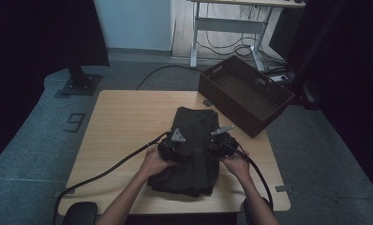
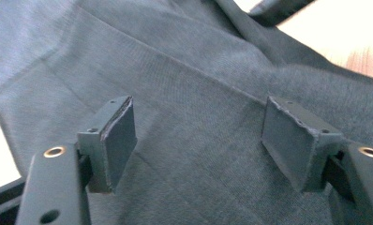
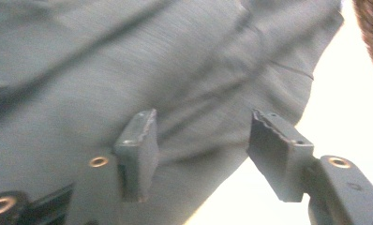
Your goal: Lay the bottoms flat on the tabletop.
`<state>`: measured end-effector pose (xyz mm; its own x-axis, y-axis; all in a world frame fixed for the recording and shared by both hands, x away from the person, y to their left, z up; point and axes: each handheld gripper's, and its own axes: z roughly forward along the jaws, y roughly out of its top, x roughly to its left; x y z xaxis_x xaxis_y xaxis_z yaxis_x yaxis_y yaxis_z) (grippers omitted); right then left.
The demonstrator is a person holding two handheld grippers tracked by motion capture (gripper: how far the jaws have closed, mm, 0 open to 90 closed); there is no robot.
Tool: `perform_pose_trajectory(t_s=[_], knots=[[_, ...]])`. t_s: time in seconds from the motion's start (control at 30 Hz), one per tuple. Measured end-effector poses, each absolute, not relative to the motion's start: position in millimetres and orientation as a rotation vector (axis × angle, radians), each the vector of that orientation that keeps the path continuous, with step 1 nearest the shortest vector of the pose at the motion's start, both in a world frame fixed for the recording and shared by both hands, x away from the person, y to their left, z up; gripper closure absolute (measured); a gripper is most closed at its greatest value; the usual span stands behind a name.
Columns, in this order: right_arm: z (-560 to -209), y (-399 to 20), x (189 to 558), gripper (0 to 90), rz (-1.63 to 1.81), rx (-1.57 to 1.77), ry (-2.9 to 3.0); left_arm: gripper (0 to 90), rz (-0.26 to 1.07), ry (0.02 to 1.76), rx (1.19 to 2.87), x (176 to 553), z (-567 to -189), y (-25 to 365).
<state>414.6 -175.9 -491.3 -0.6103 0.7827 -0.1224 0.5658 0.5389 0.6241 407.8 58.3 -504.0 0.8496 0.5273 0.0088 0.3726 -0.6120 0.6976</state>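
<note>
A dark folded garment [image 1: 194,119] lies lengthwise on the wooden table [image 1: 123,117], right of its middle. My left gripper [image 1: 176,140] rests over the cloth's left side and my right gripper [image 1: 220,137] over its right edge, each held by a hand. In the left gripper view the left gripper [image 2: 198,110] stands open just above the grey weave [image 2: 184,61], nothing pinched. In the right gripper view the right gripper [image 3: 203,119] is open too, one pad over the cloth [image 3: 128,61], the other past its edge above the bare tabletop [image 3: 348,93].
A brown woven basket [image 1: 227,105] stands at the table's far right corner, its wall also at the top right of the right gripper view [image 3: 372,28]. Black cables trail from both grippers toward the near edge. A desk frame and wires stand on the floor beyond.
</note>
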Motion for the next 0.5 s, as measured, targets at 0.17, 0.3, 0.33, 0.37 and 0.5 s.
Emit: perform_pose_trajectory(t_s=[0.17,0.3,0.33,0.37,0.5], knots=[[-516.8,-182.7,424.9,33.0,0.673,1.180,2.389,28.6,0.271,0.653,2.366,409.3,-518.3,54.7],[-526.1,-184.4,426.1,34.5,0.704,1.215,2.388,38.7,0.234,0.656,2.384,410.4,-524.7,52.9],[-526.1,-184.5,426.0,36.2,0.709,1.213,2.392,43.0,0.226,0.657,2.386,410.5,-526.4,52.4],[-526.1,-184.2,425.9,38.0,0.710,1.209,2.399,47.4,0.215,0.653,2.383,410.2,-527.4,51.9],[-526.9,-184.2,425.5,43.1,0.727,1.215,2.412,68.9,0.214,0.635,2.385,409.9,-528.7,51.6]])
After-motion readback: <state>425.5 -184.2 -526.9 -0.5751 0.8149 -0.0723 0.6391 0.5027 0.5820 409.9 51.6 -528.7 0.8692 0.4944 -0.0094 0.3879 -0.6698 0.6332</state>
